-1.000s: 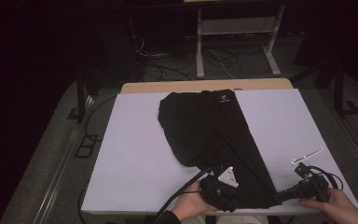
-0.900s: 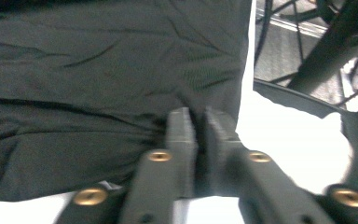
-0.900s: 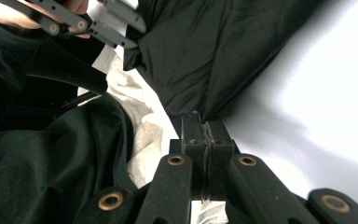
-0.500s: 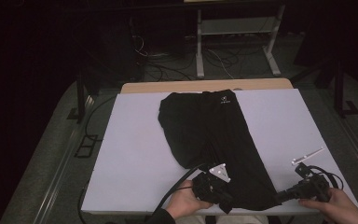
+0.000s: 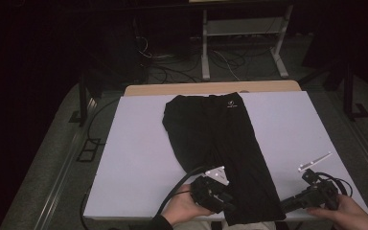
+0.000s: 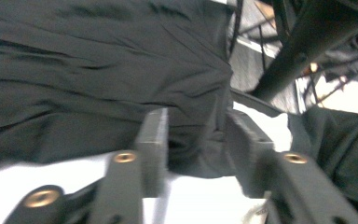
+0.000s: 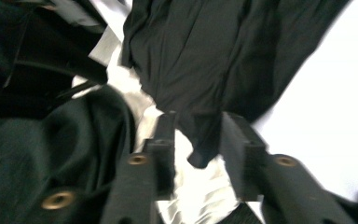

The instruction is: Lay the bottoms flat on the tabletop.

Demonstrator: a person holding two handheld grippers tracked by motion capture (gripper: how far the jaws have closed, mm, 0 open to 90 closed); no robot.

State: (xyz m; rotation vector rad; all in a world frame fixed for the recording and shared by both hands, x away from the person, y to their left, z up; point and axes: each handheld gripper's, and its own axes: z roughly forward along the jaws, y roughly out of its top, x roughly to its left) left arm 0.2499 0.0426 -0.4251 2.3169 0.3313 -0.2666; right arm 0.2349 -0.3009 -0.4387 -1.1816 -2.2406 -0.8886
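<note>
Black trousers (image 5: 220, 153) lie flat on the white table (image 5: 134, 158), waistband with its small white logo at the far edge, legs running toward the person, hems at the near edge. Fabric looks folded lengthwise, legs stacked, a bulge on the left side near the waistband.

Left gripper (image 5: 223, 201) sits at the trousers' near left hem; right gripper (image 5: 292, 203) just off the near right hem. Both sets of jaws have just been opening. In the left gripper view the left gripper (image 6: 196, 140) has its jaws apart with a fold of trouser hem between them, pads not visibly pressing. In the right gripper view the right gripper (image 7: 198, 140) is likewise parted, a hem corner hanging loose in the gap.

Step in hand, as a judgement: release of the hem after laying or smoothing the legs. Next move likely calls for backing both grippers clear of the cloth without dragging it, then re-gripping for the next fold toward the waistband.
</note>
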